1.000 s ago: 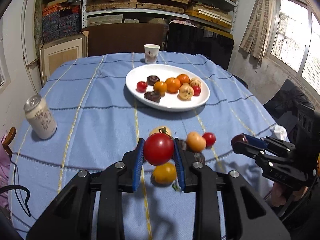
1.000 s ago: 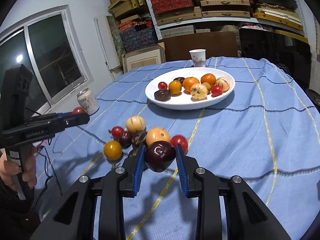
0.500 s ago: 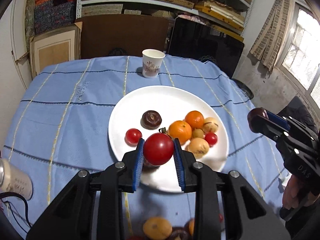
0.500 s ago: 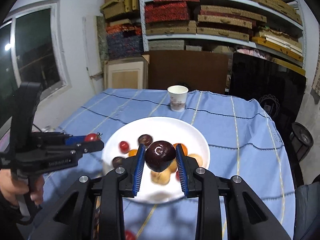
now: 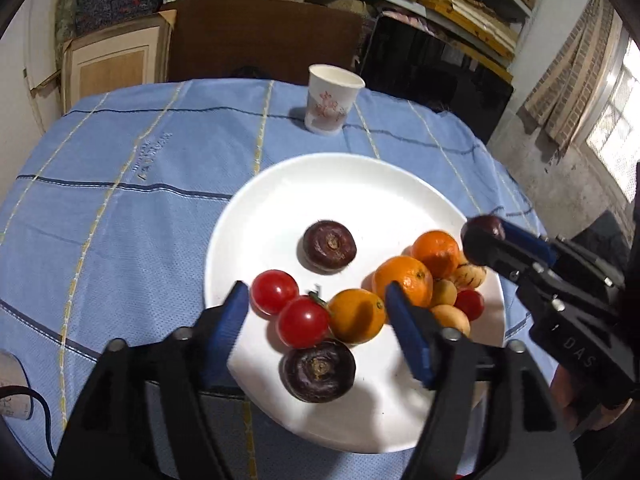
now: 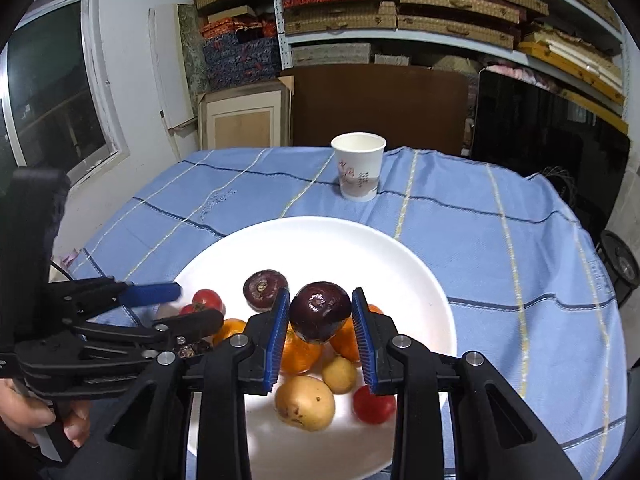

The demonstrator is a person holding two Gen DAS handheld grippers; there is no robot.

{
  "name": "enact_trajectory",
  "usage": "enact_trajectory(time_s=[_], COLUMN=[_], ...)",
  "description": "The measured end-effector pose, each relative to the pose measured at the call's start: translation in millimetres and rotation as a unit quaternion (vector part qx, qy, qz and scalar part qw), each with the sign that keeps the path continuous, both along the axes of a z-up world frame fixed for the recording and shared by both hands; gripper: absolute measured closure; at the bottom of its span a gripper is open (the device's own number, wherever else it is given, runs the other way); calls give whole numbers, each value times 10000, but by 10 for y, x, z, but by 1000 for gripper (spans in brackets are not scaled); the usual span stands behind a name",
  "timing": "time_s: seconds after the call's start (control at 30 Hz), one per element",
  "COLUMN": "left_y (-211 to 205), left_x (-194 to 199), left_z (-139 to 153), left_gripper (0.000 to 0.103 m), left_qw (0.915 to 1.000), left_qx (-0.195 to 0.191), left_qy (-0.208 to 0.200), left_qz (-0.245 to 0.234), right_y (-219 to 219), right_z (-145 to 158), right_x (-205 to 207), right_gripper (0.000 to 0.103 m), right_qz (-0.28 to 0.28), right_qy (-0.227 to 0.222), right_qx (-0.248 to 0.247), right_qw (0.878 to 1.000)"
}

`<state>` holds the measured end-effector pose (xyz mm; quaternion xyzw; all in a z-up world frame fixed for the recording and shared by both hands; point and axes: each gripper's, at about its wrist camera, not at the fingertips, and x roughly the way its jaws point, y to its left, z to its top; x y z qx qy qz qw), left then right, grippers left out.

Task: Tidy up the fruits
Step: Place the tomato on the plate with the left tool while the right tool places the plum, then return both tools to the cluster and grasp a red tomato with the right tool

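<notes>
White plate point(image 5: 304, 184), fruit collection point: left gripper point(image 5: 316, 320) low over it, jaws opening, red tomato point(image 5: 303, 322) lying free between them; right gripper point(image 6: 320, 326) clamped on dark purple fruit point(image 6: 320, 312), poised above plate for its drop

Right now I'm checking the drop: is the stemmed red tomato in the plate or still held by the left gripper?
In the plate. The tomato lies between the opening left gripper pads, untouched.

Both wrist views—close above plate point(image 5: 304, 184)
</notes>
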<state>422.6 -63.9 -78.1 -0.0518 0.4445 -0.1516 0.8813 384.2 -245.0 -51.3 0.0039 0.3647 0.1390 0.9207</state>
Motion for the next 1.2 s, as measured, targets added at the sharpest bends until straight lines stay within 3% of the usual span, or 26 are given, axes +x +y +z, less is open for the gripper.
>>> enact_trajectory(time_s=[0.1,0.23,0.4,0.57,0.7,0.87,0.97,1.1,1.2], left_y=[56,103,160,249,335,467,566,672,667], left_x=[-53,-192,-503,-1080,-1642,-2308,-2448,-2413,-2412], left_z=[68,158,241,299,370,339,137,-188,-284], left_gripper=[32,30,30,28,25,5,5,5,5], left_qw=[10000,9998,9995,9987,9971,9938,9945,9979,9983], left_qx=[-85,-159,-300,-288,-258,34,-9,-162,-106], left_qy=[-16,-35,-1,-110,-320,-899,-863,-494,-419], left_qz=[42,60,-92,-411,-644,-649,-589,-390,-397], right_y=[-21,-42,-49,-49,-61,87,170,191,247], right_z=[51,206,377,419,302,8,-254,-476,-568], right_x=[-68,-267,-590,-1138,-1642,-2191,-2334,-2228,-2123], right_gripper=[66,46,45,45,45,45,42,42,52], right_qz=[10,-35,72,188,224,371,394,183,137], right_qy=[-67,-367,-421,-402,-158,-16,83,332,448], right_qx=[85,-13,87,229,517,198,-110,-319,-477], right_qw=[9999,9993,9990,9988,9983,9991,9991,9988,9978])
